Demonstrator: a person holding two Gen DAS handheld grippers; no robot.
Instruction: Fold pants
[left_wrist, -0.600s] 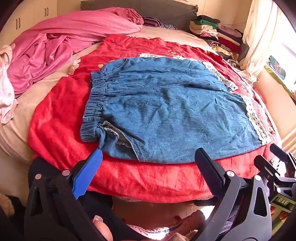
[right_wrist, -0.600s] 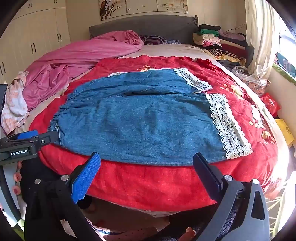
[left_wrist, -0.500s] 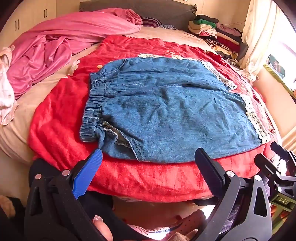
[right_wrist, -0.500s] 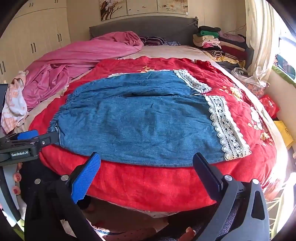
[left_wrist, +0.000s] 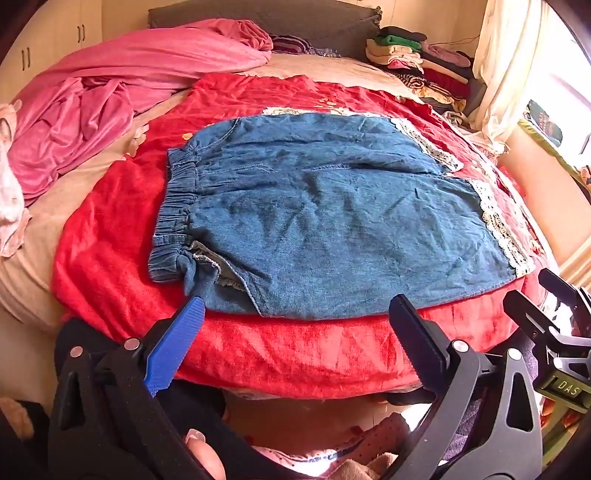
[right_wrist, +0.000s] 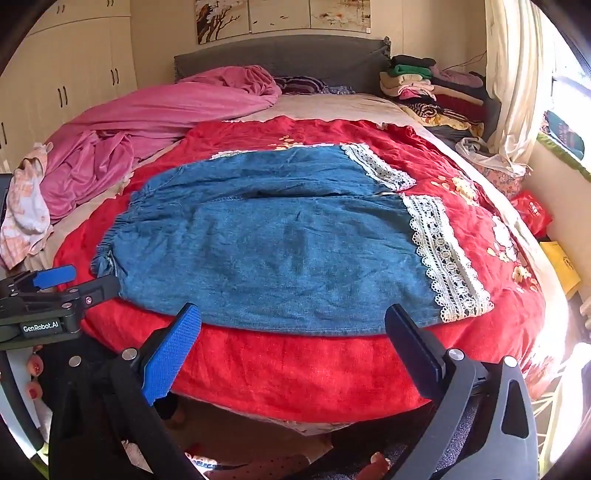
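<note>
On the red blanket (right_wrist: 295, 369) we see denim pants (right_wrist: 280, 254) flat, unfolded. Left gripper (left_wrist: 295, 343) and right gripper (right_wrist: 291, 343): both spread wide, holding nothing.

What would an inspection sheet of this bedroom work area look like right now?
Surface: bed covered by a red blanket with flower patterns.
Job's things: denim pants lying flat and unfolded, elastic waistband to the left, lace hems to the right.
Clutter: pink quilt bunched at the left, pile of folded clothes by the headboard.
Grippers: left gripper and right gripper both open, held short of the pants' near edge, gripping nothing.
Cables: thin wire on the wall above the clothes pile.
Surroundings: wardrobe, curtain, wall paintings.
</note>
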